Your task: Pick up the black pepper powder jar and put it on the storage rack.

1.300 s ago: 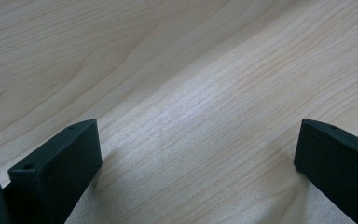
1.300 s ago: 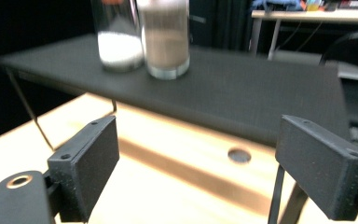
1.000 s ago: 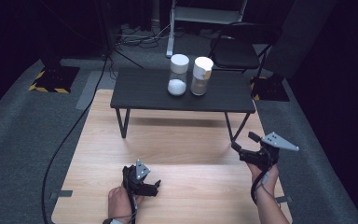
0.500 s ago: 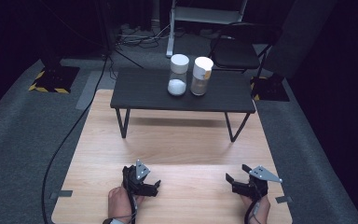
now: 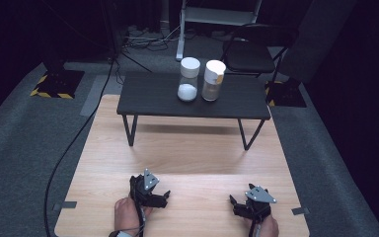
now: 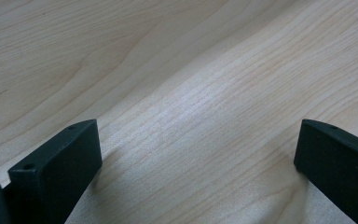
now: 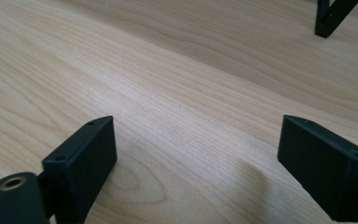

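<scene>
Two white-lidded clear jars stand side by side on a low black table [image 5: 148, 101]. One jar [image 5: 188, 80] holds white powder, the other jar [image 5: 213, 81] something tan. Both grippers lie low on the light wooden board [image 5: 187, 153] at its near edge, far from the jars. My left gripper [image 5: 164, 197] [image 6: 196, 140] is open, with bare wood between its jaws. My right gripper [image 5: 236, 205] [image 7: 196, 144] is open too; its jaws have just been opening and nothing is between them.
A black table leg [image 7: 328, 16] stands ahead of the right gripper. Behind the table are a folding chair [image 5: 256, 52], floor cables [image 5: 143, 37] and a base with yellow-black stripes [image 5: 54, 85]. A cable [image 5: 74, 148] runs along the board's left side over grey carpet.
The right hand has come down and back toward the near edge, and its gripper now sits low on the board. The left gripper has stayed put.
</scene>
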Action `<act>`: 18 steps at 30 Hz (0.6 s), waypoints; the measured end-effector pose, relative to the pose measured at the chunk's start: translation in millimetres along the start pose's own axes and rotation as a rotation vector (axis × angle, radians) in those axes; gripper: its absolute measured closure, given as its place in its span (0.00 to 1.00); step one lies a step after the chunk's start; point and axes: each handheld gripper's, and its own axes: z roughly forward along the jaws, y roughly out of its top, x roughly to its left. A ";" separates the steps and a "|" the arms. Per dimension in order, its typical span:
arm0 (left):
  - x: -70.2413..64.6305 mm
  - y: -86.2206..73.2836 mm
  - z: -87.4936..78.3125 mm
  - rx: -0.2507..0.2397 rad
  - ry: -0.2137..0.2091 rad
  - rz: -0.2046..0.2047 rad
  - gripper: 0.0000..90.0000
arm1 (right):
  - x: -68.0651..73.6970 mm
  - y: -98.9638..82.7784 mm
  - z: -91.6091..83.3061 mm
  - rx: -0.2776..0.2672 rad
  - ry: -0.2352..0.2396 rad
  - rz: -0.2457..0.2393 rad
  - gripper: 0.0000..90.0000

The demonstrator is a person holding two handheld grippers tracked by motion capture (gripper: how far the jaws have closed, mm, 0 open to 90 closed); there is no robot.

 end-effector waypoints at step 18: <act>0.4 1.8 1.0 0.004 0.000 0.001 0.00 | -7.2 7.7 10.6 0.018 0.008 0.062 0.08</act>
